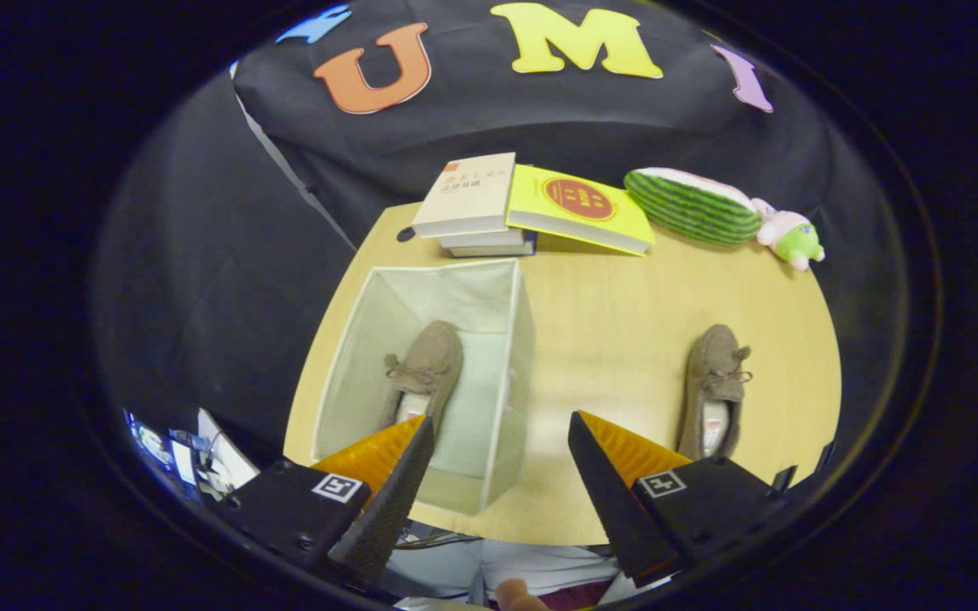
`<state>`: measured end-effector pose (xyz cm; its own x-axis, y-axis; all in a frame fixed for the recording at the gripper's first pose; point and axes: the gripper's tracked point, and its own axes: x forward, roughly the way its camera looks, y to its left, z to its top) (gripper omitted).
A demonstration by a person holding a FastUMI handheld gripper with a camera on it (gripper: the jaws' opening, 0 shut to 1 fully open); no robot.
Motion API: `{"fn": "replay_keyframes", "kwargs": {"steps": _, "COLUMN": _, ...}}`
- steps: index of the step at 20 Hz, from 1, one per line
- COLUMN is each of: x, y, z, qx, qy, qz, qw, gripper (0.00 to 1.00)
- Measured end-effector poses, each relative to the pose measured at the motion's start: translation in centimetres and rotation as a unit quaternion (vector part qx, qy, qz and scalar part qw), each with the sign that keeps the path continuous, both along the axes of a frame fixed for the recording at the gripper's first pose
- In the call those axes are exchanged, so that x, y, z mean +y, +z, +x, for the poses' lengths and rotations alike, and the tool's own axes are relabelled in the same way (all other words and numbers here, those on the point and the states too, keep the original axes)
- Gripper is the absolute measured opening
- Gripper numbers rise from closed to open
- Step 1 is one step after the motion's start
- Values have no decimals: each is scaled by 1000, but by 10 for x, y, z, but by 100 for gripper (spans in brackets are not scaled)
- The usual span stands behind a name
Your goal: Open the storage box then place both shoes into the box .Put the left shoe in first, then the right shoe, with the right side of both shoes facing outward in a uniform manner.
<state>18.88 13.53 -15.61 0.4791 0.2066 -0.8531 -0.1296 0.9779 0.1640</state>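
On the wooden table, the gripper hangs with fingers spread apart, holding nothing; at 11 o'clock the open storage box holds one brown shoe, the other shoe lying at 2 o'clock

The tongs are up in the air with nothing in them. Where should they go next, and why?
Probably over to the shoe on the table and down around it. The tongs are open and hold nothing. One shoe already lies inside the open storage box; the other sits beside the box on the table, so it likely goes in next.
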Motion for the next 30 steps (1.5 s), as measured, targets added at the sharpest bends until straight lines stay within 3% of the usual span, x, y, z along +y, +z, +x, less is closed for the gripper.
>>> {"fn": "replay_keyframes", "kwargs": {"steps": 8, "x": -114, "y": -21, "z": 9, "qx": 3, "qy": -59, "qz": -13, "qw": 998, "gripper": 100}}
{"fn": "replay_keyframes", "kwargs": {"steps": 19, "x": -239, "y": -111, "z": 13, "qx": 57, "qy": -118, "qz": -23, "qw": 991, "gripper": 100}}
{"fn": "replay_keyframes", "kwargs": {"steps": 25, "x": -272, "y": -165, "z": 17, "qx": 99, "qy": -132, "qz": -37, "qw": 986, "gripper": 99}}
{"fn": "replay_keyframes", "kwargs": {"steps": 26, "x": -275, "y": -174, "z": 20, "qx": 102, "qy": -135, "qz": -38, "qw": 985, "gripper": 95}}
{"fn": "replay_keyframes", "kwargs": {"steps": 28, "x": -261, "y": -185, "z": 24, "qx": 113, "qy": -133, "qz": 6, "qw": 985, "gripper": 57}}
{"fn": "replay_keyframes", "kwargs": {"steps": 30, "x": -268, "y": -188, "z": 25, "qx": 110, "qy": -142, "qz": 7, "qw": 984, "gripper": 27}}
